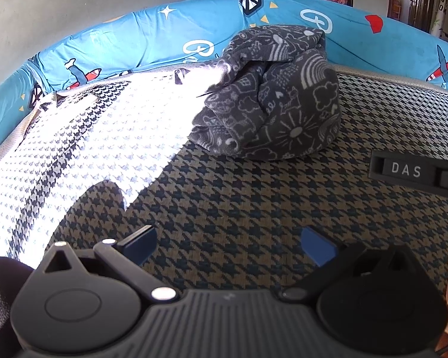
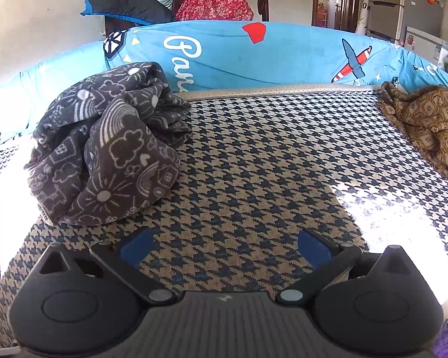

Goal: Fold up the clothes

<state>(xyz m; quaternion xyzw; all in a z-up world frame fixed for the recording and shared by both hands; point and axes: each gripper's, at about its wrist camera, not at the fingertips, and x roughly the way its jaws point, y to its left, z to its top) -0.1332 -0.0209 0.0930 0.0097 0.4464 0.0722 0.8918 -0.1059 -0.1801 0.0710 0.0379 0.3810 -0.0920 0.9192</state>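
Sunlight washes out the houndstooth mat [image 1: 74,149] at the left of the left view, and the right view's edge cuts off the brown patterned cloth [image 2: 433,125].

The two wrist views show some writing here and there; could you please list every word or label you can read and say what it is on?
"DAS": white letters on the black bar at the right edge of the left wrist view.
"Par": white script on the blue cover behind the mat; the rest is hidden by the grey printed garment.
Dark letters on the white panel by the door: too blurred to read.
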